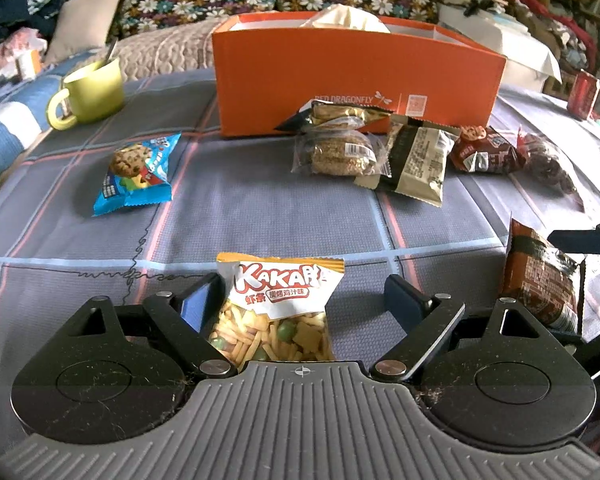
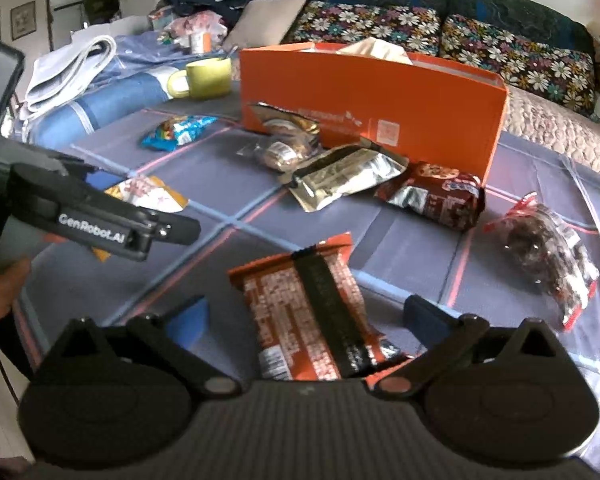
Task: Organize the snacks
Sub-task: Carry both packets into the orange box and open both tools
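A KAKA snack bag (image 1: pixel 278 308) lies on the checked cloth between the fingers of my left gripper (image 1: pixel 300 302). That gripper is open: its left pad is against the bag and the right one stands clear of it. An orange-brown packet (image 2: pixel 316 312) lies between the fingers of my right gripper (image 2: pixel 308 312), which is wide open with neither pad touching. The orange box (image 1: pixel 356 76) stands at the back with paper sticking out. Against its front lie a clear-wrapped cake (image 1: pixel 340 154), a gold-black packet (image 1: pixel 416 164) and a red-brown cookie pack (image 1: pixel 480 150).
A blue cookie pack (image 1: pixel 138 172) lies alone to the left, and a yellow-green mug (image 1: pixel 90 92) with a spoon stands behind it. A red-edged clear bag (image 2: pixel 548 248) of dark pieces lies at the right. Floral cushions and bedding stand behind the box. A hand (image 2: pixel 0 288) holds the left gripper's body.
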{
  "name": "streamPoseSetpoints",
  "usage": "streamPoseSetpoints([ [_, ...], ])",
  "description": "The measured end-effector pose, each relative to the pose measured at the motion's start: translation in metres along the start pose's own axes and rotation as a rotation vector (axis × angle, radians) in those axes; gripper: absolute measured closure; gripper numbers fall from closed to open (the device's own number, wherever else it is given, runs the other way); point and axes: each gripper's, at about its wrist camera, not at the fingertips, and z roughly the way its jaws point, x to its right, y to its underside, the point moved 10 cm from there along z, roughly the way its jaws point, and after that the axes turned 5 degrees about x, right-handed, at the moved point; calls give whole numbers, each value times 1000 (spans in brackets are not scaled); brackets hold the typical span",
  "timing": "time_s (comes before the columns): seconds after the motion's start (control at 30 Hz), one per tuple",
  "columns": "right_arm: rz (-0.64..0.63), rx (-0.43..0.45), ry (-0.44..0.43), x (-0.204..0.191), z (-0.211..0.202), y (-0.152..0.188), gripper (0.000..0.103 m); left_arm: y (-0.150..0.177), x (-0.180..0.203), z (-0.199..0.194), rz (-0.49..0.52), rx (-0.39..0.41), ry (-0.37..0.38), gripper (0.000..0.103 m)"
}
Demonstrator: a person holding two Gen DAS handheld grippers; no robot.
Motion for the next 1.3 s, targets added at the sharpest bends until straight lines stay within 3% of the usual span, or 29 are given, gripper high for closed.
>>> streamPoseSetpoints([
  [0.1, 22, 44, -14, 1, -7, -9, 1, 0, 0, 0, 2, 2, 1, 37],
  [0.2, -16, 19, -4, -2, -4, -6, 3, 0, 0, 0, 2, 7, 3, 37],
  [0.23, -26, 0, -1, -2, -1, -3, 16, 0, 0, 0, 2, 9, 2, 37],
  [0.27, -28, 17, -8, -3, -3, -3, 37, 0, 1, -1, 4, 17, 3, 48],
  [0.3, -24, 19, -7, -2, -4, -4, 48, -2, 0, -4, 8, 28, 5, 76],
  [0.33, -16, 14, -5, 0, -6, -4, 53, -3, 1, -5, 6, 22, 20, 77],
  [0.4, 35, 18, -11, 6, -9, -4, 53, -5, -3, -8, -31, 9, 41, 83],
  [0.53, 121, 56, -26, 14, -21, -17, 53, -21, -10, -27, -101, 36, 95, 83],
  [0.8, 129, 222, -16, 31, -30, -116, 53, -109, -28, -40, -98, 138, 133, 82],
  [1.07, 66, 299, 58, 85, 32, -224, 53, -220, -49, 15, -76, 229, 105, 81],
  [1.2, 86, 273, 89, 115, 74, -238, 52, -250, -54, 63, -65, 220, 93, 79],
  [1.3, 151, 260, 71, 130, 94, -233, 35, -254, -57, 93, -67, 192, 83, 70],
])
